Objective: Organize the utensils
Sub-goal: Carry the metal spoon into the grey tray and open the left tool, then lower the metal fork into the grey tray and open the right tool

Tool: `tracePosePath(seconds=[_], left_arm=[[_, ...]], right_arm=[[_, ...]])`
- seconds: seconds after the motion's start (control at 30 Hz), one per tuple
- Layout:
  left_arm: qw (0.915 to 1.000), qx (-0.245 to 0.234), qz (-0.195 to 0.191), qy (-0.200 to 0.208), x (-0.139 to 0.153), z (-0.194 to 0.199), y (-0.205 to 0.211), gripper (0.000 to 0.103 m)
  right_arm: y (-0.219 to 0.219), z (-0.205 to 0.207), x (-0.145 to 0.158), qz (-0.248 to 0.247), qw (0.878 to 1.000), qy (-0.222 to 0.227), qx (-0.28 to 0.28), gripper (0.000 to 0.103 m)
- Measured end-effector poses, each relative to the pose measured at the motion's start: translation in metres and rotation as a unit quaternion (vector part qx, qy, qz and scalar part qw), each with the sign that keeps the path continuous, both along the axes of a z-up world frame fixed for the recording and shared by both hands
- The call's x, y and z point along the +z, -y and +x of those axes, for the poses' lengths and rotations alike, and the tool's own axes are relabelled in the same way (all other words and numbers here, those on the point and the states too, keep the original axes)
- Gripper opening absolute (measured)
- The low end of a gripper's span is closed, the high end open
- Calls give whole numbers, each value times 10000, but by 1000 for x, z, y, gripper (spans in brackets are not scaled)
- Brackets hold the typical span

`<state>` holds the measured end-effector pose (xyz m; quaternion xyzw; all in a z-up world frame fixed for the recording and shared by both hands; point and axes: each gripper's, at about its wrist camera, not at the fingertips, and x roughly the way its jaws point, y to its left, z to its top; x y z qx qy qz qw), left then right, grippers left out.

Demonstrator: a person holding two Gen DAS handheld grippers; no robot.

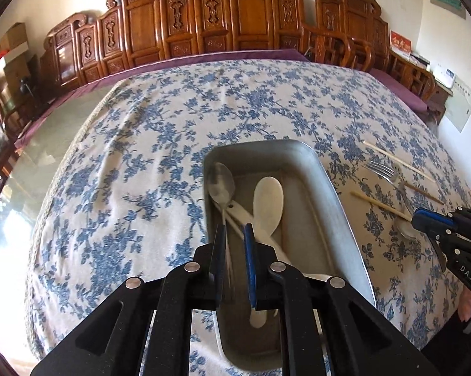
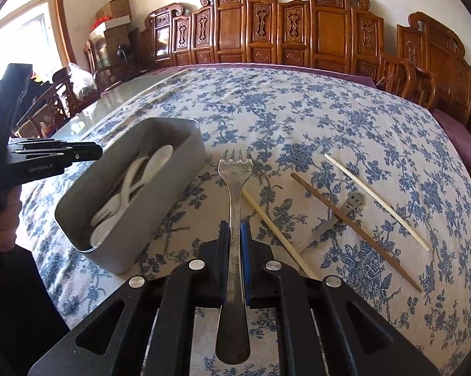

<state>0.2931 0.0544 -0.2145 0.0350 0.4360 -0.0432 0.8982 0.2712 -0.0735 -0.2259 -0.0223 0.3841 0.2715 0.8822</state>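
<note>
Hovering over the metal tray [image 1: 339, 200], the left gripper [image 1: 234, 235] has its jaws slightly parted with nothing pinched, a steel spoon [image 1: 221, 185] and white spoons lying below, probably just dropped off. Further right, the right gripper [image 2: 234, 232] clamps a fork [image 2: 235, 169] by its handle, seemingly tray-bound, chopsticks [image 2: 354, 232] waiting on the cloth. "GeoRobot.AI" shows on the left tool.

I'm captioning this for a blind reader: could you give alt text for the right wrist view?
The right tool grips a metal fork by its handle above a blue-flowered tablecloth. A gray bin of white spoons sits to the left; chopsticks lie to the right.
</note>
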Motion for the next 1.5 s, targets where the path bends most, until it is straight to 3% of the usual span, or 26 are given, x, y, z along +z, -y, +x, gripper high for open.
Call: tracePosePath(seconds=[0.2,0.3,0.43,0.57,0.67,0.73,1.5], left_arm=[[9999,7,3,110,6,-6,-10,11],[9999,12,52,160,6,-6,-12,16],[9998,47,17,184,7,-4,-18,31],[9996,110,-87,235,10,-4,-26,54],[9994,186,-129,256,11,-3,-35,61],[9992,268,-108,270,11,-2,-40,79],[9961,732,-336,347,17,0,-80,79]], right_arm=[[-12,-4,16,50,9998,84,151,9],[-23,-5,25,37,9996,147,258,9],[-36,-5,34,97,9993,159,329,9],[-55,-1,42,209,9988,131,416,9],[-71,1,46,219,9985,135,491,9],[-81,3,47,203,9983,133,532,9],[-160,33,0,-407,9976,-510,237,9]])
